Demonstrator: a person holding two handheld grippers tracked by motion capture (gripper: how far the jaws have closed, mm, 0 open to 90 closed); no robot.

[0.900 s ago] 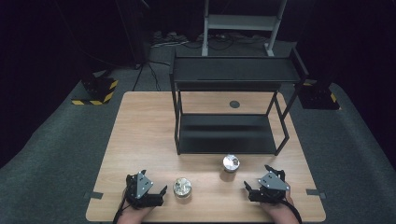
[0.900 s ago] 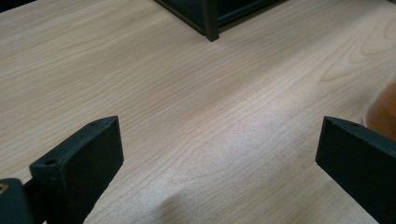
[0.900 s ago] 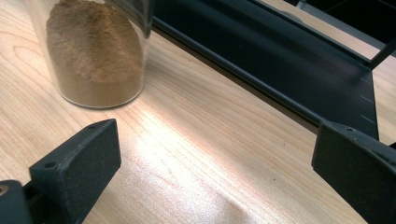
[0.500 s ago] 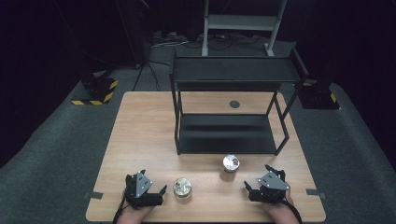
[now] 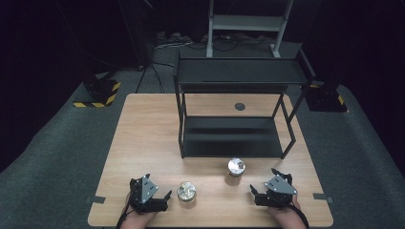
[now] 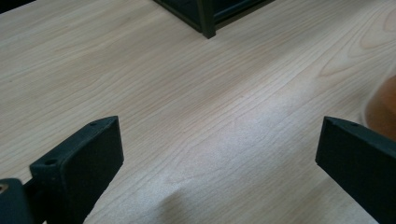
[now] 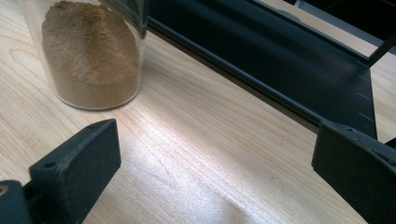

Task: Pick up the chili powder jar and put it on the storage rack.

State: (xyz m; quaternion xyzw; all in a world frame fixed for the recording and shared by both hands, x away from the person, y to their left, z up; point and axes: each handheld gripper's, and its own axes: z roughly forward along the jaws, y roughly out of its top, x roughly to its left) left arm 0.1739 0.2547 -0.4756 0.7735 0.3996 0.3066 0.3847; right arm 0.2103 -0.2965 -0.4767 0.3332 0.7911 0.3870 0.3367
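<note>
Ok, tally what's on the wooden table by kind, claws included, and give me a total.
Clear round jars with silver metal lids: 2, one near the left claw, one in front of the shelf
Black metal two-tier shelf rack: 1
Black hand-held claws, both open and empty: 2, left, right
Total: 5

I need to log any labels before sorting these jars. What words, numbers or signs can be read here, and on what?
No readable text anywhere.
Jar near the left tongs: plain metal lid, no label seen.
Jar of brown powder: clear wall, no label on the side shown.
Black shelf rack: unmarked.
Floor blocks: yellow and black hazard stripes, no words.
</note>
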